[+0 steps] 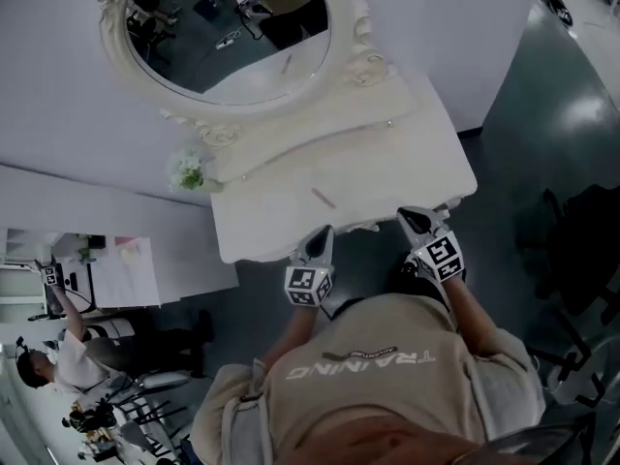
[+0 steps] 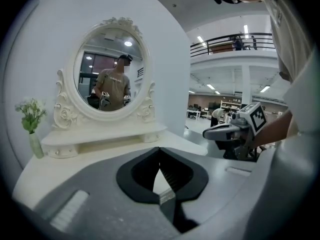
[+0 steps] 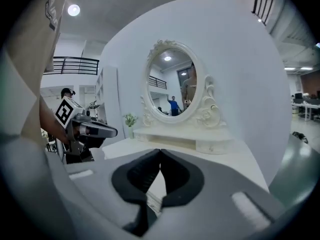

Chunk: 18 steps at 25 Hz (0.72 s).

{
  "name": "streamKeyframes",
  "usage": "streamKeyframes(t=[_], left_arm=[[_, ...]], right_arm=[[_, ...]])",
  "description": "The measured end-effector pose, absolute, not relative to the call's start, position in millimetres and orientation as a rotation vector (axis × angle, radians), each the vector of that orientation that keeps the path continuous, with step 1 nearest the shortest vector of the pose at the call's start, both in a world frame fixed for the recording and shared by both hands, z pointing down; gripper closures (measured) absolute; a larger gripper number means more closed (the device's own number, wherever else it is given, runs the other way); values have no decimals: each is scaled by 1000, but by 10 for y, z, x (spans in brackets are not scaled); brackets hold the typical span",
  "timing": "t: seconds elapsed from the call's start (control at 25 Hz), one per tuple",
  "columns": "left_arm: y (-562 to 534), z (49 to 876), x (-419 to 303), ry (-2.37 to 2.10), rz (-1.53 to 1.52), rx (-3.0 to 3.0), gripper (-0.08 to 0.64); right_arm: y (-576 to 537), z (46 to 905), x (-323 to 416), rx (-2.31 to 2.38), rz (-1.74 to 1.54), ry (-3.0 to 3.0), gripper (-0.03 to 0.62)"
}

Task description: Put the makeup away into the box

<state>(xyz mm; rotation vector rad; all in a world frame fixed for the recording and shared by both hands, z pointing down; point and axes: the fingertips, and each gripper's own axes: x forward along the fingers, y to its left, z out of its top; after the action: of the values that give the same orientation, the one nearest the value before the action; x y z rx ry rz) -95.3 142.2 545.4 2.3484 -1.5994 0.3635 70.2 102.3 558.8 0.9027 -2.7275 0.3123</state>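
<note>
The white bench carries an oval mirror. At its near edge hover the left tongs and right tongs (both pinched together, holding nothing). Flowers stand at one end; a slim stick lies alone mid-bench.

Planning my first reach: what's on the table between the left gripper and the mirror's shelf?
In the head view, one slim stick-like item lies on the white tabletop between the left gripper and the mirror's shelf; otherwise that stretch is bare.
</note>
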Motion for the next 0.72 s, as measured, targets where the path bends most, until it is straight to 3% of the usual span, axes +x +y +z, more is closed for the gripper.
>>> streamKeyframes(t=[0.2, 0.72], left_arm=[[797, 5370, -793, -1655, 309, 2284, 560], [179, 5678, -1120, -1596, 331, 2238, 560]], right_arm=[[343, 5691, 719, 815, 327, -2771, 589], [-93, 6045, 442, 756, 355, -2667, 589]])
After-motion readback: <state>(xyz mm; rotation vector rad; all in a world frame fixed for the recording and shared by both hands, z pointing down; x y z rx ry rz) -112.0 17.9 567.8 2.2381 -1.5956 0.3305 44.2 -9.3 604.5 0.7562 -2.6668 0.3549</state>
